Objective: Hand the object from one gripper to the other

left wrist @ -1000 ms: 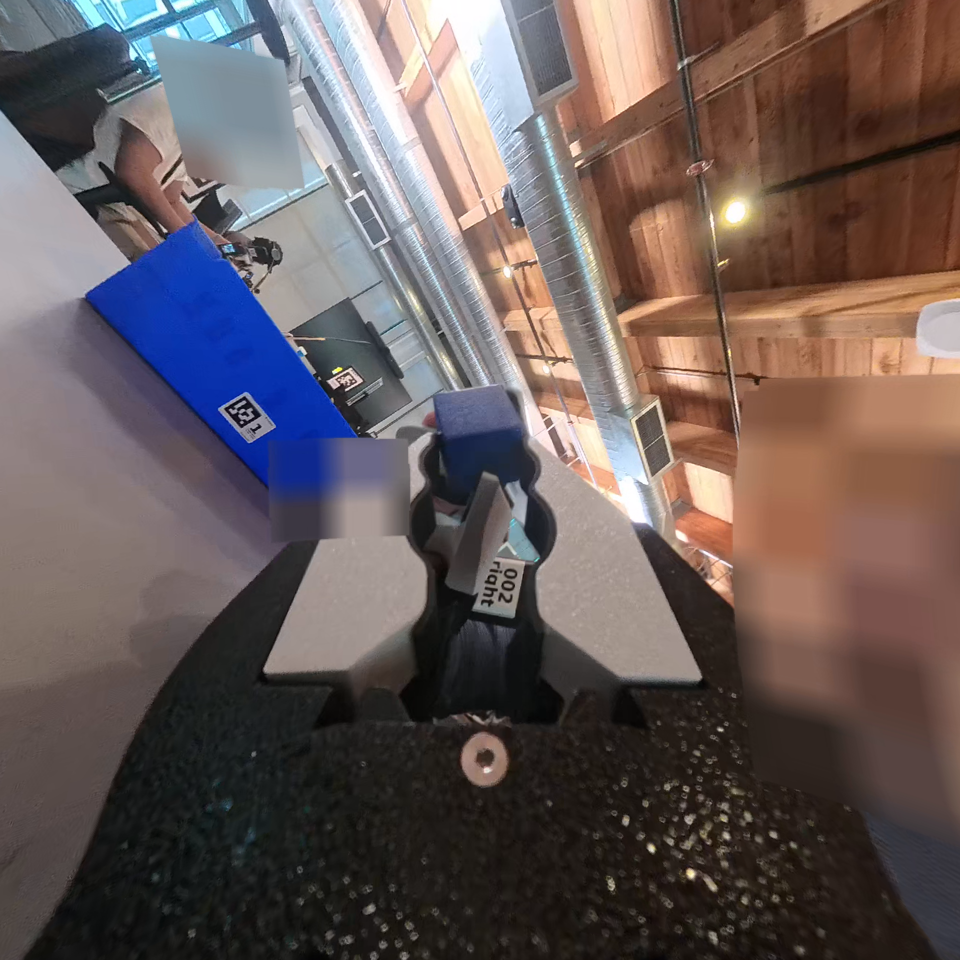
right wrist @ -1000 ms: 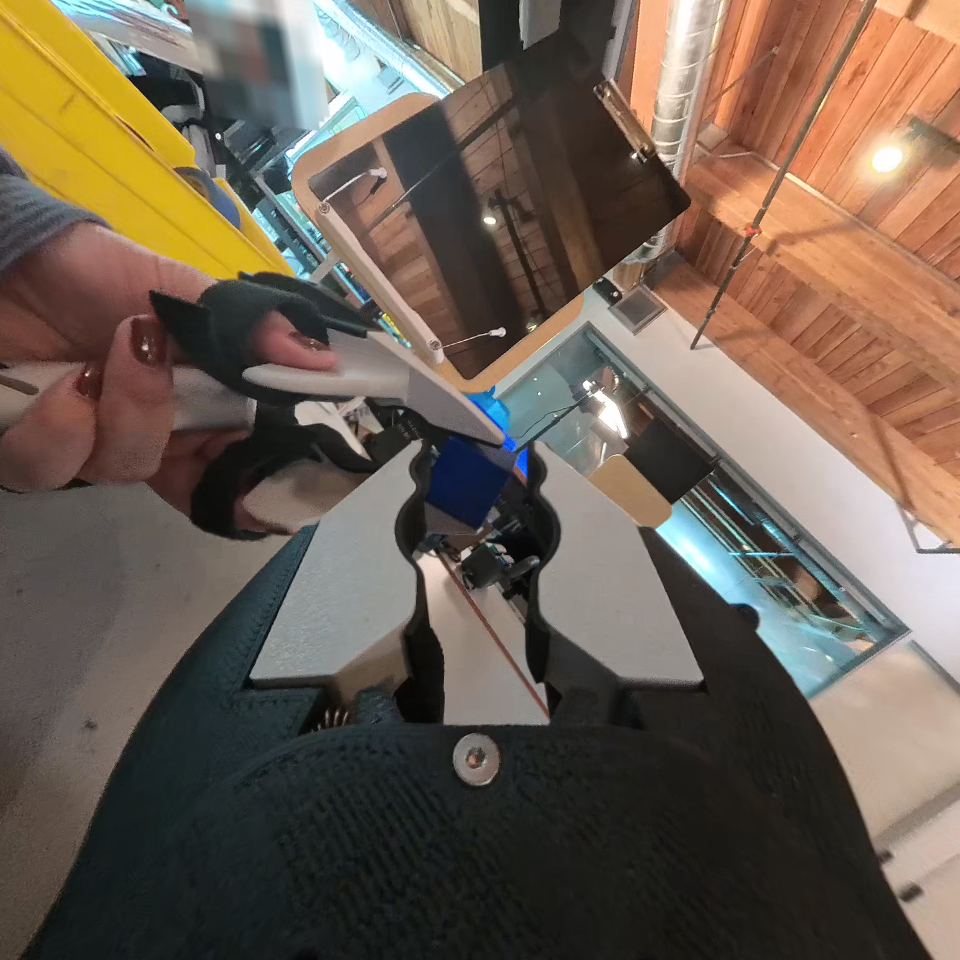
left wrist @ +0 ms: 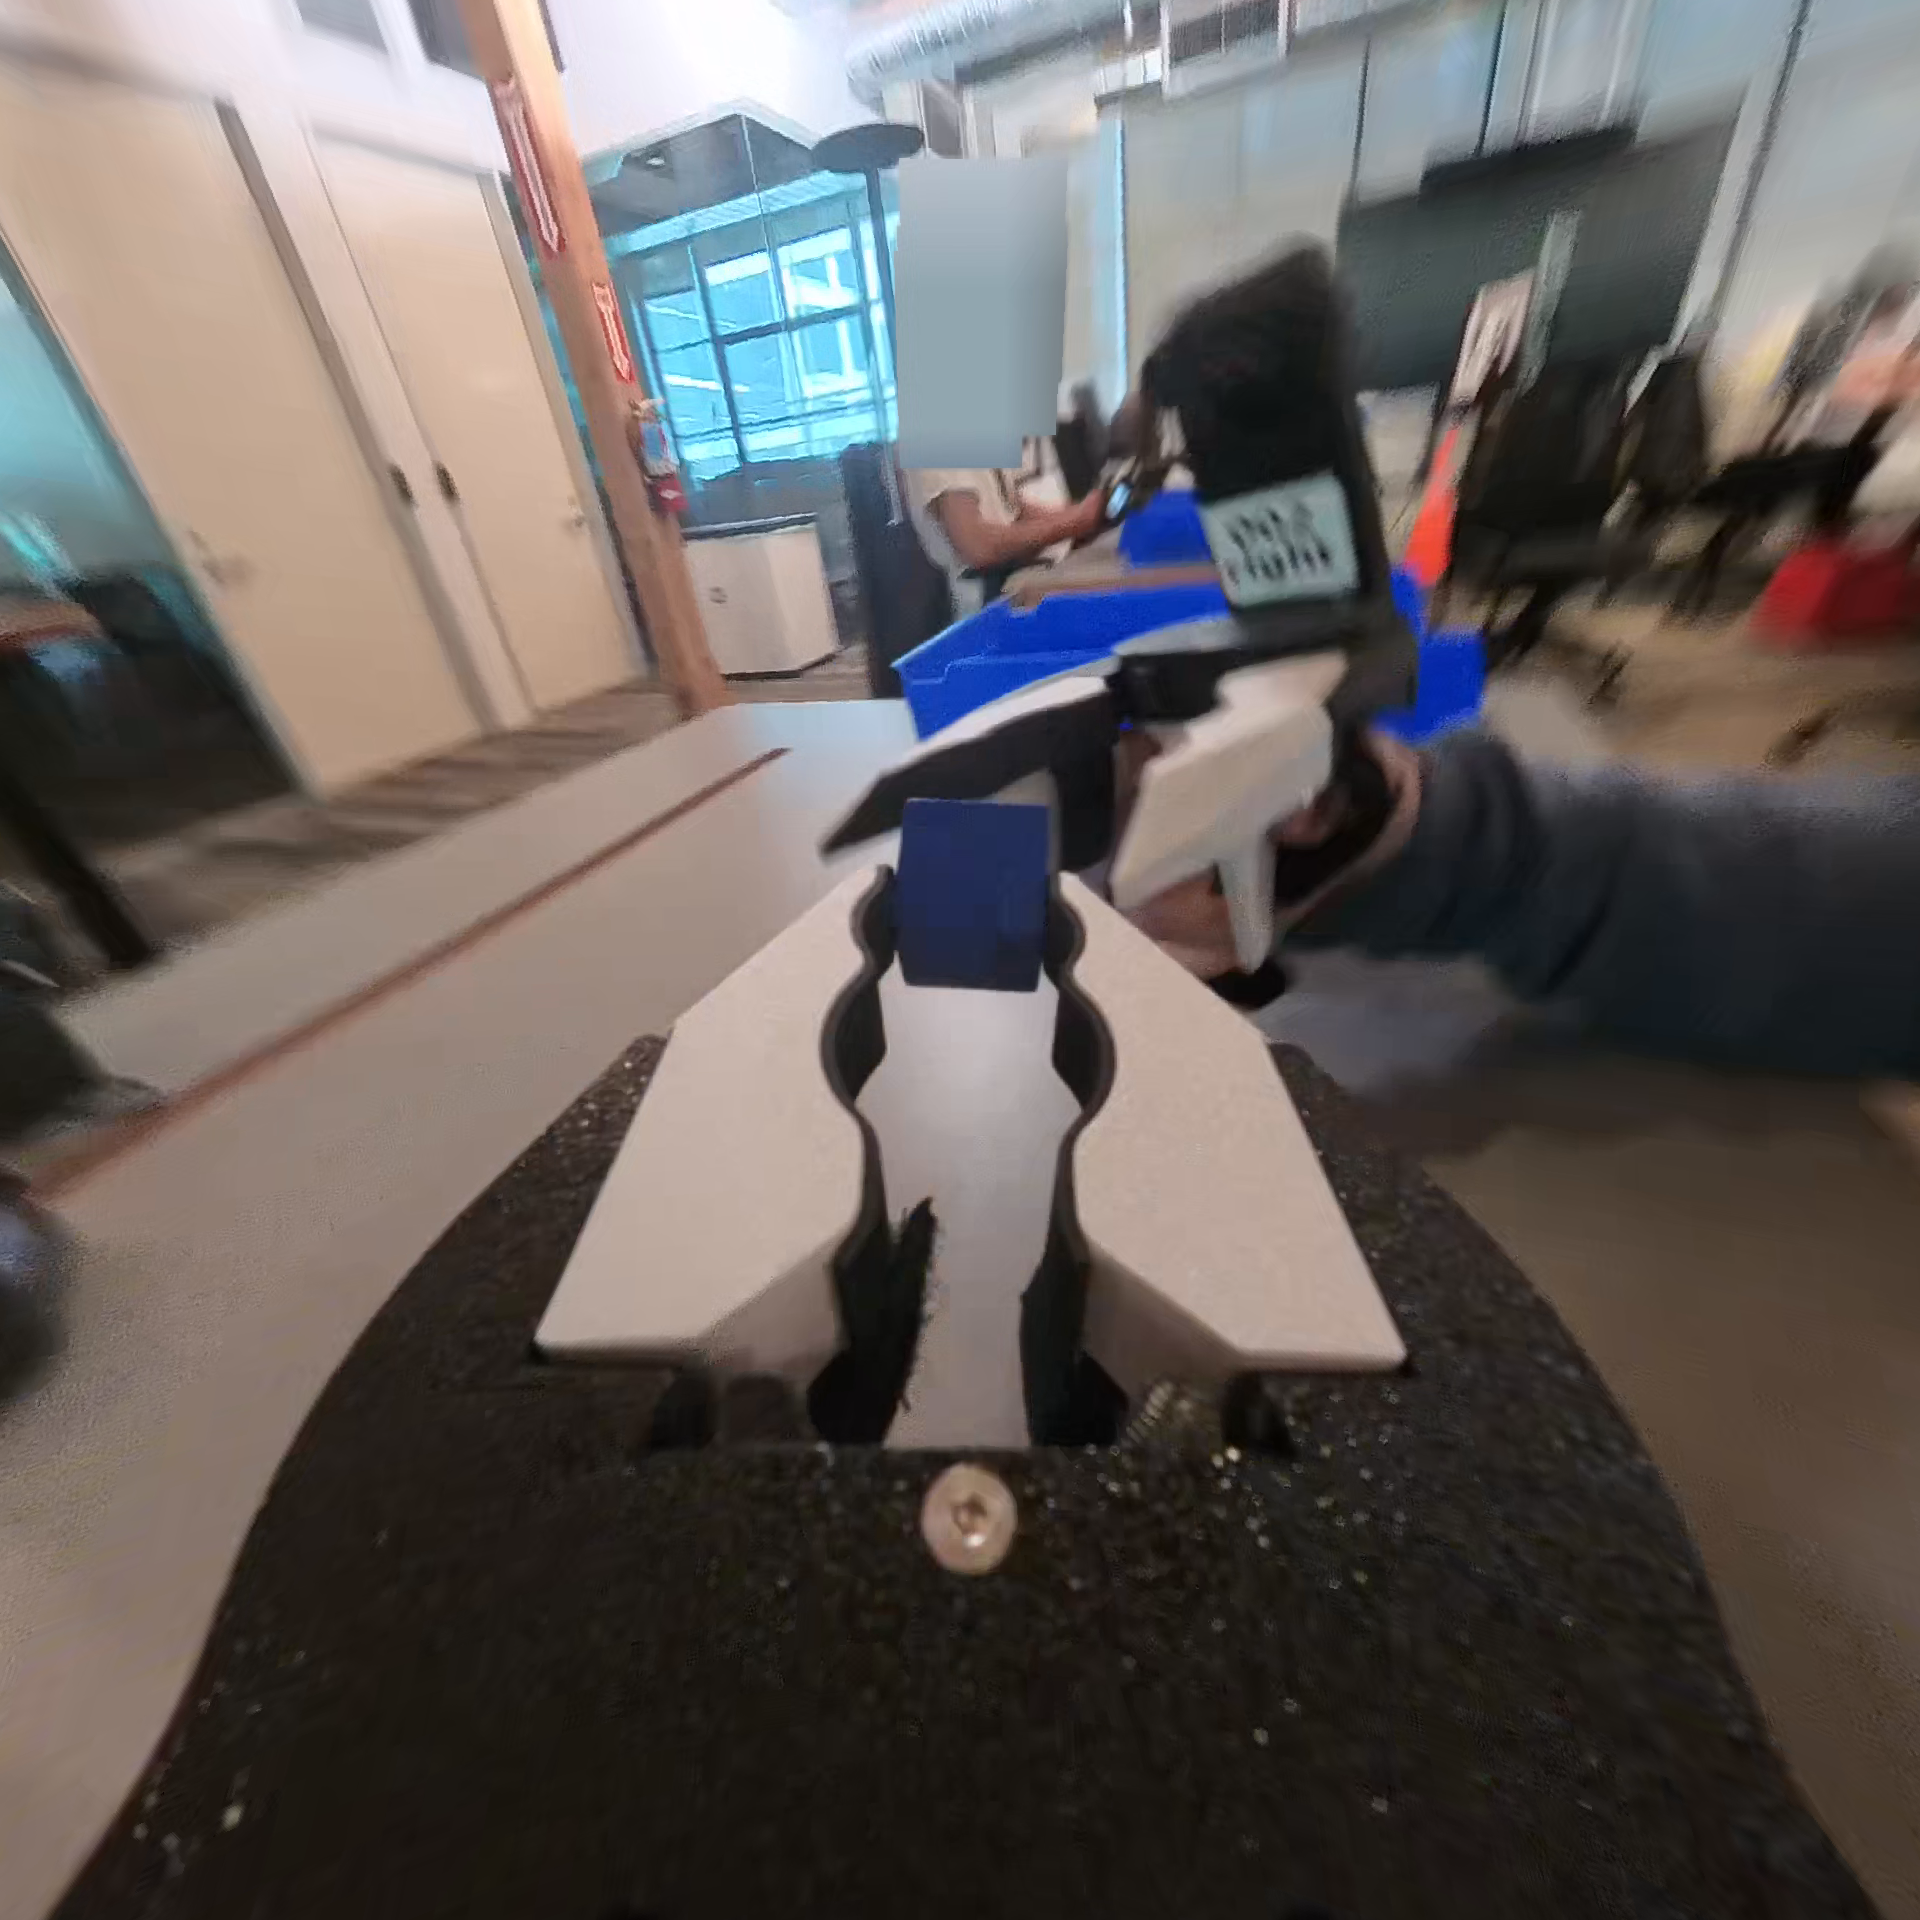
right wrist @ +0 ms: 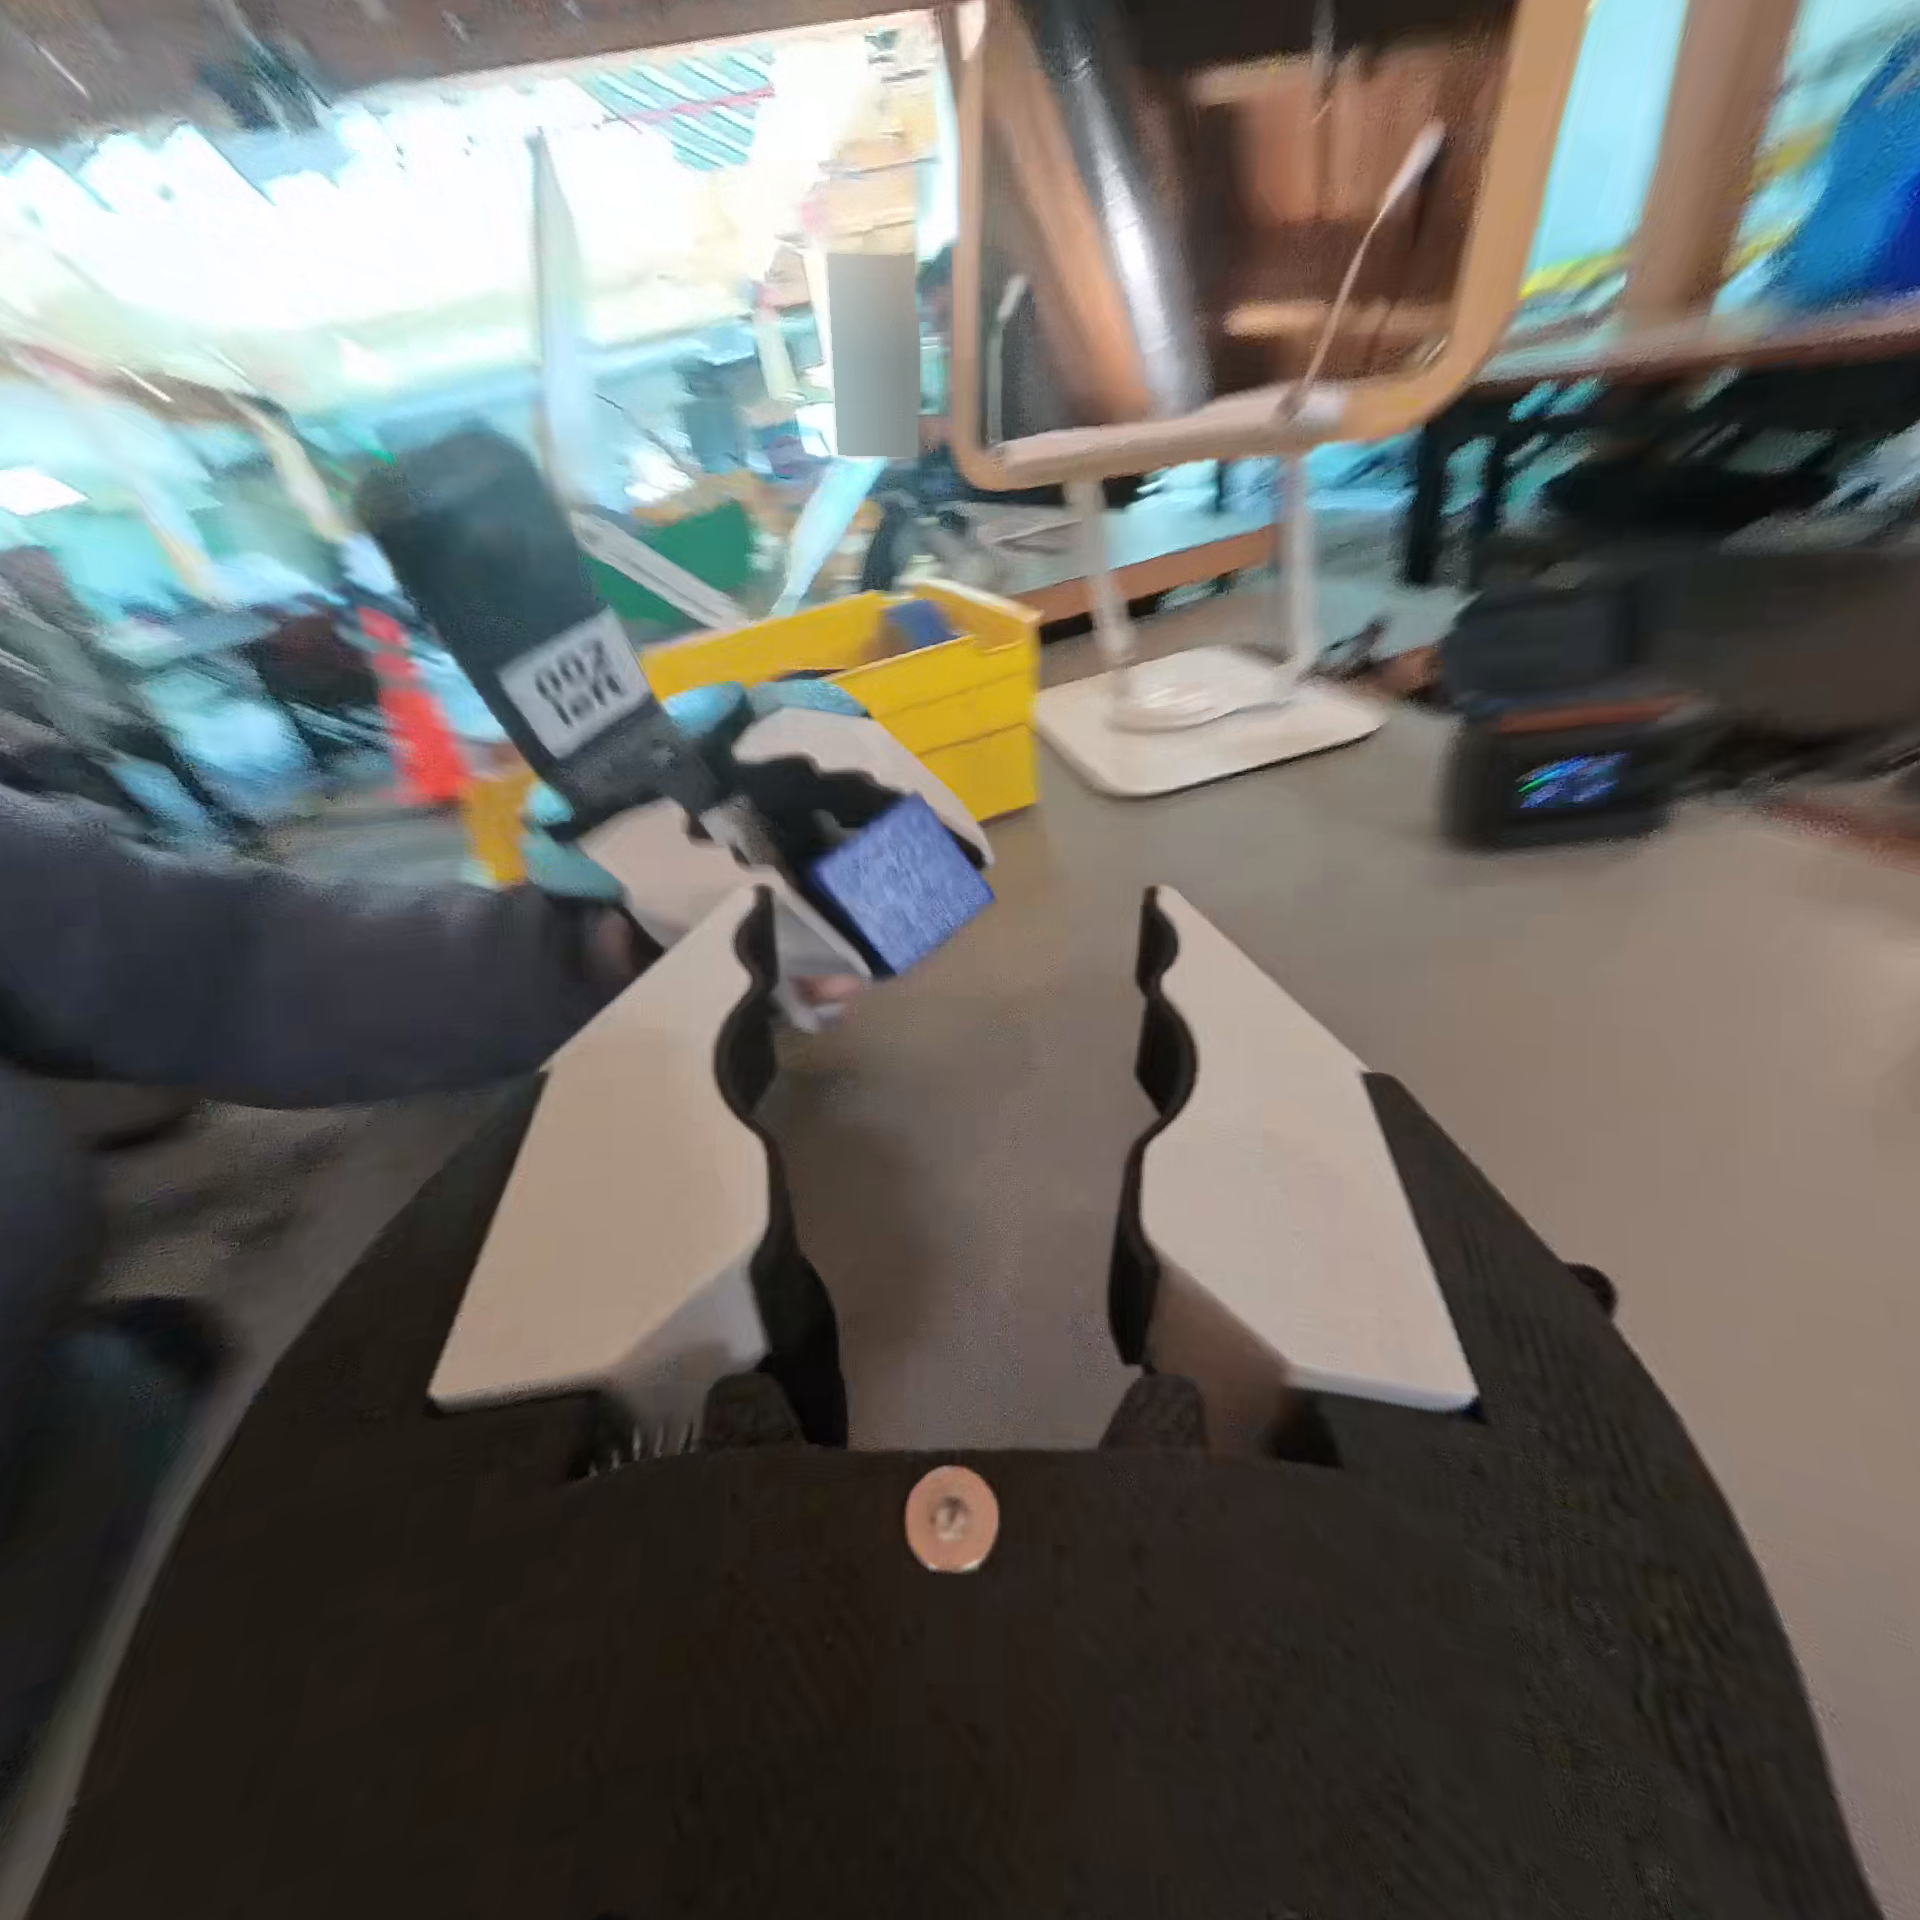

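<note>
While the left wrist view shows its own gripper, the left gripper (left wrist: pixel 971 904), clamped on the blue cube (left wrist: pixel 971 899) at the very tips of its fingers, the right wrist view alone shows that the right gripper (right wrist: pixel 951 914) carries nothing, its jaws spread wide over bare grey table (right wrist: pixel 1351 935). From the right wrist view the cube (right wrist: pixel 899 899) sits at about 11 o'clock of the open tips, just beside the near finger and outside the gap, pinched in the left gripper (right wrist: pixel 883 873) that reaches in from 9 o'clock. The left wrist view shows the right gripper (left wrist: pixel 1049 790) at 1 o'clock of the cube, just behind it, with one pale finger crossing above the cube's top edge; whether they touch cannot be told through the blur.

A dark sleeve (left wrist: pixel 1662 914) runs off toward 3 o'clock in the left wrist view and hides the table behind it. Blue bins (left wrist: pixel 1039 644) stand beyond the grippers at 12 o'clock. Only the right wrist view shows the yellow bin (right wrist: pixel 935 696) at 12 o'clock, partly covered by the left gripper, and a mirror on a white stand (right wrist: pixel 1216 717) at 1 o'clock, with its wooden frame rising above.

The cube has flat faces and a fine, grainy surface. Each gripper has pale, wedge-shaped fingers with wavy black inner pads, seated in a rough, speckled black body with one bright screw at its middle. Both views are smeared with motion blur.
</note>
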Action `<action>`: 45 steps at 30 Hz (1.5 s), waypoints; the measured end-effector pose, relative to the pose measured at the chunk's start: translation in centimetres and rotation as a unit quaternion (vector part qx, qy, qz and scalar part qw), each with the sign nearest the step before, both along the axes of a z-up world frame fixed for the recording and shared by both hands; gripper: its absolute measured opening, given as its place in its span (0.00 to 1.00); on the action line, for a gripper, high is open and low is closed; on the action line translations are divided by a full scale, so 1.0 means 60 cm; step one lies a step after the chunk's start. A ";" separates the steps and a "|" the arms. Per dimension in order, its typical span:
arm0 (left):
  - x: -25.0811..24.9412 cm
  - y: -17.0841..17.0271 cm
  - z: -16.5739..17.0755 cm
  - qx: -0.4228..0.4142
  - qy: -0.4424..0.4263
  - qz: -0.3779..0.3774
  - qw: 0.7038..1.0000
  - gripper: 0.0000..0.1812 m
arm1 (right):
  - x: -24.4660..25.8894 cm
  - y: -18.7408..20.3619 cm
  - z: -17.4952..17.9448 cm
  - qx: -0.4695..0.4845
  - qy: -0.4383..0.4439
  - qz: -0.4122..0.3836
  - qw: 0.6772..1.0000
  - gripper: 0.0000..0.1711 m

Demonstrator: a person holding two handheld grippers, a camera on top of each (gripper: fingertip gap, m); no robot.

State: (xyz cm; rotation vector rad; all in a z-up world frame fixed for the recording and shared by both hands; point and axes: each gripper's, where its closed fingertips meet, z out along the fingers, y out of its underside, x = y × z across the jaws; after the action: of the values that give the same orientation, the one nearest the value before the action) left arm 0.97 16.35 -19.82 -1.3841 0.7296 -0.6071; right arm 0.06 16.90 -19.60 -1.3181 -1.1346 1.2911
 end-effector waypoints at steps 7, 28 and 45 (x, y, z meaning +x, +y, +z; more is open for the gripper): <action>-0.033 -0.001 0.046 -0.220 -0.332 -0.156 0.904 0.14 | -0.003 -0.011 0.010 0.516 -0.055 -0.176 0.836 0.40; -0.058 0.022 0.029 -0.017 -0.156 0.029 0.987 0.34 | -0.004 0.020 -0.004 0.093 -0.036 -0.096 0.990 0.16; -0.071 0.059 -0.025 0.099 0.071 0.179 0.976 0.22 | 0.563 0.140 -0.022 -0.015 -0.628 -0.292 0.721 0.17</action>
State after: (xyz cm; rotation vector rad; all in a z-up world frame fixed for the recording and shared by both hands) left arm -3.27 19.89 -21.32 -1.3396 0.6155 -0.1493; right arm 33.85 25.28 -20.91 -2.4139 -1.3006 -0.2473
